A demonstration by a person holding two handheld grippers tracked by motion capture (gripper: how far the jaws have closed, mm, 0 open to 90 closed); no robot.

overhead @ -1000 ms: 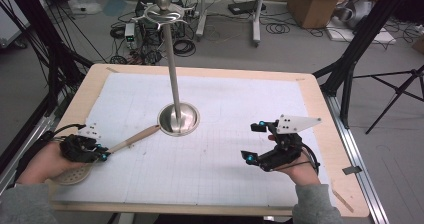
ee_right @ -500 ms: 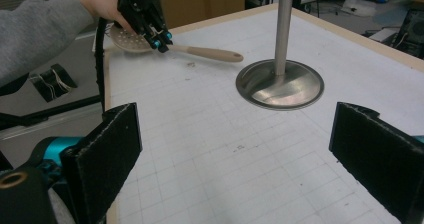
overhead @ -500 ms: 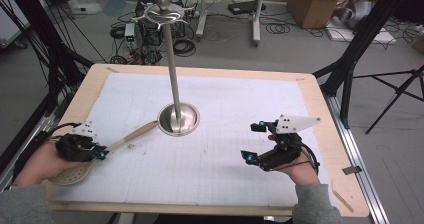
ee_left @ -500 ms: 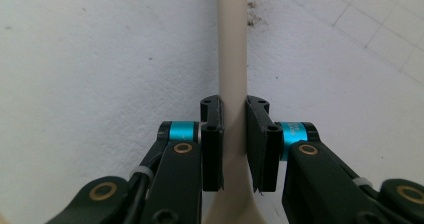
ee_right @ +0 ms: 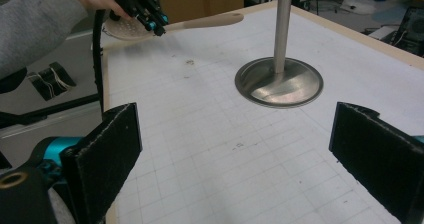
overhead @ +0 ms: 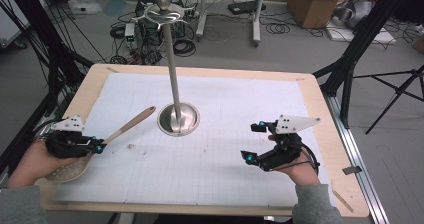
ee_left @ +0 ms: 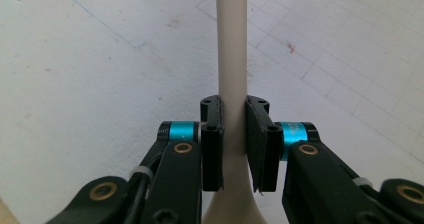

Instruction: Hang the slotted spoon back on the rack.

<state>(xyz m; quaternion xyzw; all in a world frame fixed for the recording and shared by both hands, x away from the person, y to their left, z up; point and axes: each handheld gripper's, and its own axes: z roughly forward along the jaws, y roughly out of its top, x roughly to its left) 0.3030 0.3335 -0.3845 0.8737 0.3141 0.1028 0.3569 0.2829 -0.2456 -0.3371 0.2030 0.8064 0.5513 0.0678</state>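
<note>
Since the earlier frames, the left claw (overhead: 98, 147) has lifted the spoon (overhead: 117, 133) a little, so its handle tip now points up toward the stand (overhead: 178, 118) instead of lying low on the desk (overhead: 320, 109). Its jaws are clamped on the handle just above the perforated bowl, which sits by the desk's near left edge under the hand. Well apart on the right, the right claw (overhead: 252, 141) has not moved; it hovers over the white mat with jaws spread wide and nothing between them.
</note>
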